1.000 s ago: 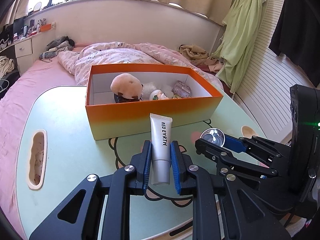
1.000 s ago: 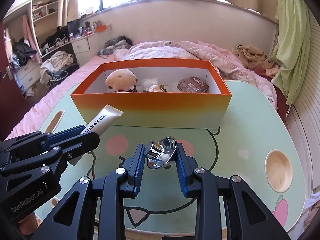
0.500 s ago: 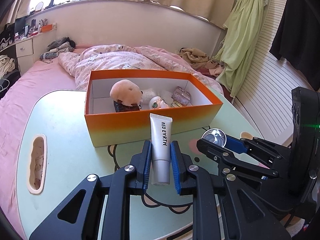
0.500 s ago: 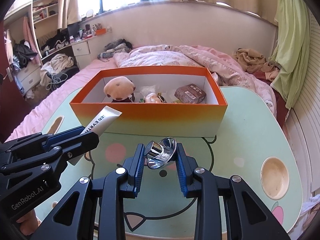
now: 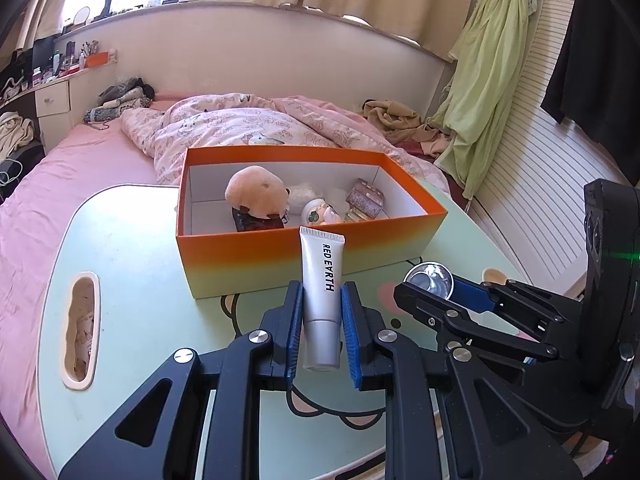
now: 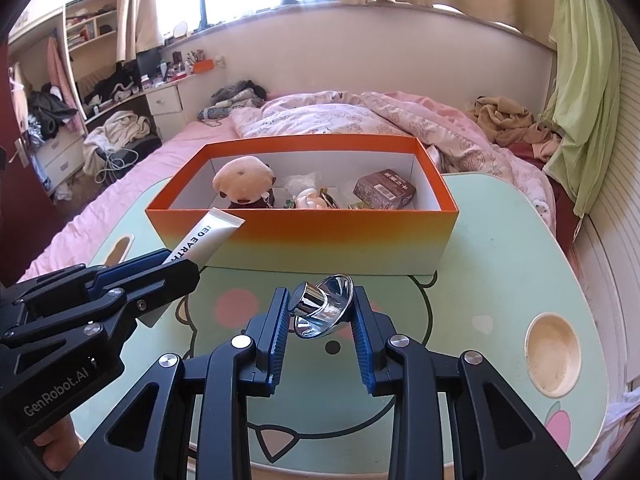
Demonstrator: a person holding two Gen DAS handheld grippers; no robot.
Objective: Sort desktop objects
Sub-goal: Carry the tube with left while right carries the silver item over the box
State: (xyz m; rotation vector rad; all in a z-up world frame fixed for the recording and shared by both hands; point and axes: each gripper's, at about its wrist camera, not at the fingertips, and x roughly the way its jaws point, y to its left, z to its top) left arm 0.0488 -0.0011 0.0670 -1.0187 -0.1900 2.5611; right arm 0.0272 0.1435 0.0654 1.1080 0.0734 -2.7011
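A pale green table (image 5: 132,304) printed with a cartoon animal face stands against a bed (image 5: 76,152) heaped with a pink floral quilt (image 5: 248,120). On the table sits a long orange box (image 5: 280,252), its outer walls fading from orange at the rim to pale yellow at the base, its inside white. The open box holds a tan plush toy (image 5: 256,196) at the left end, a small round-faced figurine (image 5: 318,213) near the middle and a small brown carton (image 6: 384,192) toward the right.

In front of the box, above the tabletop, the left gripper (image 5: 321,330) clamps a silver-grey tube (image 5: 321,296) between its blue pads, squeezing the lower body just above the cap. The tube stands nearly upright, flat crimped end uppermost and level with the box's near wall, with the black lettering "RED EARTH" running along its length. Just to its right, the right gripper (image 6: 320,332) pinches a small shiny metal funnel-shaped cup (image 6: 322,306) between its own blue pads. The piece is mirror-bright, tilted on its side, its narrow neck pointing up and left and its flared mouth opening down and right. The two tools are held close together, side by side, near the box's front wall.
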